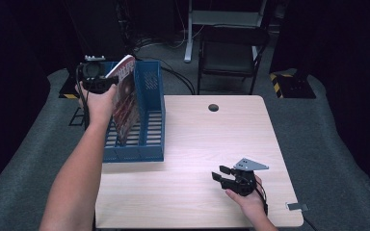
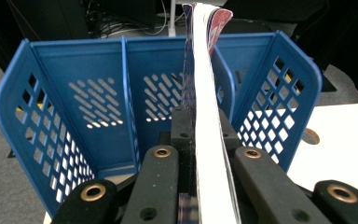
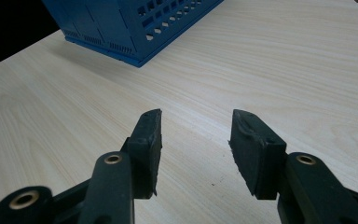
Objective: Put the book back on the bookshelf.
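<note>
1. One magazine (image 1: 125, 98), one blue file rack (image 1: 151, 120) and two grippers are showing at the table (image 1: 212, 139).
2. The left gripper (image 2: 200, 135) is clamping the thin, red-covered magazine upright, its lower edge sitting inside the rack ahead.
3. The right gripper (image 3: 195, 135) is hovering with jaws apart, holding nothing, well away from the rack.

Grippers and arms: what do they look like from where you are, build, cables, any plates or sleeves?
Both grippers are black. The right gripper has two blunt black pads on arms with brass-ringed rivet holes, and a grey three-cornered plate on top. The left gripper has a round black body with a small silver part on top; a dark cable hangs beside it. Both forearms are bare, no sleeves in view.
</note>
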The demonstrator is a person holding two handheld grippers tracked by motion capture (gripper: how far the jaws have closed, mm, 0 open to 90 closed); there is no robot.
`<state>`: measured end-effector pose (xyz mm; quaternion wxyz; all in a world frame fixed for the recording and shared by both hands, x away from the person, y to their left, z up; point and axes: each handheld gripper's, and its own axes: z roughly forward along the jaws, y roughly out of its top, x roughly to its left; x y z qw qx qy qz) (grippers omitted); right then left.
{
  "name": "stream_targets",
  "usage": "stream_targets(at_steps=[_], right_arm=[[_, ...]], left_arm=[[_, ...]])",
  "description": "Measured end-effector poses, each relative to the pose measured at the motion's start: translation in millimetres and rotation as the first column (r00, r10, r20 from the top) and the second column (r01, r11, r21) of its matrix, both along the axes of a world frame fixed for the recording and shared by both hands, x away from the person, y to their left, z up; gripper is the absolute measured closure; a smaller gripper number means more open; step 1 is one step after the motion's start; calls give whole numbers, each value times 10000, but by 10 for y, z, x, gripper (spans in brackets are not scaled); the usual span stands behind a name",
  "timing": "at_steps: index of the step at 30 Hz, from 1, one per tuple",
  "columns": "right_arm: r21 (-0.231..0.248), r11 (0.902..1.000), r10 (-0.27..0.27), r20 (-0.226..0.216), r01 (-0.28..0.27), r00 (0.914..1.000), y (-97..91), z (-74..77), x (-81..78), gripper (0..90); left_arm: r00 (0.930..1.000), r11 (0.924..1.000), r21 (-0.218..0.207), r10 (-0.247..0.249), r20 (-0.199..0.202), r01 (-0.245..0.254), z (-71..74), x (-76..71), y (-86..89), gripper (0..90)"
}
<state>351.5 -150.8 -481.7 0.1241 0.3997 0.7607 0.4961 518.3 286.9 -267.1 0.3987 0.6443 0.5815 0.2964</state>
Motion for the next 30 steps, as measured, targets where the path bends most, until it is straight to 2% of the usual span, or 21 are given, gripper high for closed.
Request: stream_targets(at_steps=[6, 8, 21, 30], right_arm=[[-9, 10000, 16, -51, -16, 10000, 10, -1, -4, 535], [-31, 10000, 36, -6, -36, 10000, 9, -2, 0, 536], [-10, 10000, 40, -51, -40, 10000, 11, -1, -3, 535], [-22, 10000, 57, -57, -57, 10000, 17, -4, 0, 535]], left_arm=[[9999, 10000, -7, 9, -136, -10, -103, 11, 7, 837], [9999, 9999, 126, -21, -155, 23, -131, 16, -7, 837], [9989, 9995, 302, -57, -469, 71, -256, 35, -20, 836], [9974, 9995, 317, -64, -724, 87, -293, 45, -10, 836]])
